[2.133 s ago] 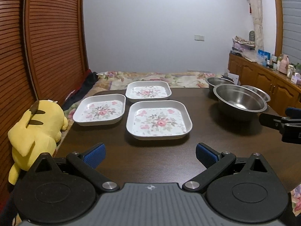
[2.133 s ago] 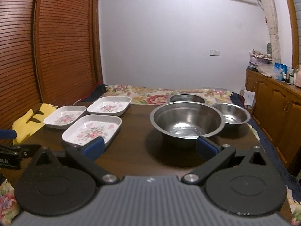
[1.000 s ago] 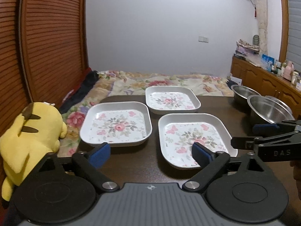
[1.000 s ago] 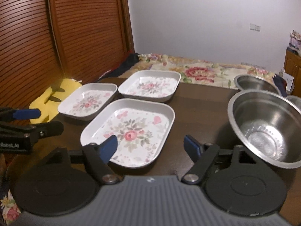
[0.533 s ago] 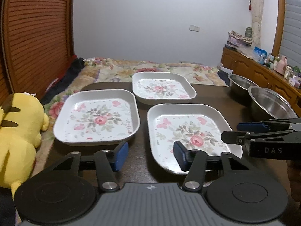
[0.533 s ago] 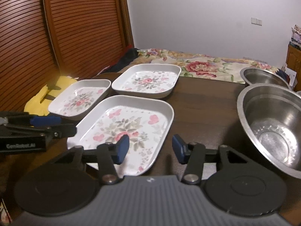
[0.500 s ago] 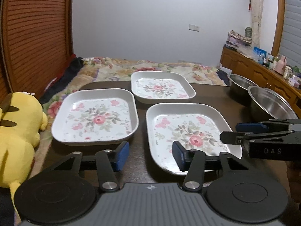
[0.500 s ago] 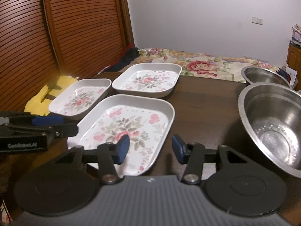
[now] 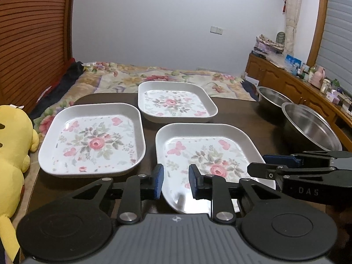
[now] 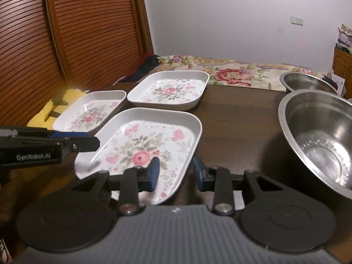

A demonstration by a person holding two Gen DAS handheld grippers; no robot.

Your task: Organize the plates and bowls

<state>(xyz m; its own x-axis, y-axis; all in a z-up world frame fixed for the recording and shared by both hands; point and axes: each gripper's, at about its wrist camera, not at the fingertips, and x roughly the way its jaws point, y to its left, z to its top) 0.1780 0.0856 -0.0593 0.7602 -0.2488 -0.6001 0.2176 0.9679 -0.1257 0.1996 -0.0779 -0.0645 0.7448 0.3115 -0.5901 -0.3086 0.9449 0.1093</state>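
plates and bowls sit spread over our dark wooden table (image 9: 237, 114), which stands against a bed (image 9: 154, 74) with a floral cover. on the right side we see the steel bowls: the large bowl (image 10: 319, 140) nearest us, and a second bowl (image 10: 308, 81) behind it, their rims looking close or touching, though we cannot tell which. on the left half lie three square white plates with a rose print, none stacked. the near plate (image 9: 204, 151) lies closest to us in the middle, the left plate (image 9: 92, 140) just beside it toward the table edge, and the far plate (image 9: 173, 103) behind them near the bed. narrow strips of table show between all three.

our left gripper (image 9: 175, 180) sits low at the near plate's front left corner, half open, one blue pad outside the rim and the other over the plate's floor, with gaps on both sides, so it has hold of nothing. our right gripper (image 10: 176, 171) sits at the same plate's front right corner, also half open, straddling the rim without closing on it. each gripper's arm shows from the side in the other's view.

a yellow plush toy (image 9: 13, 145) lies off the table's left edge.
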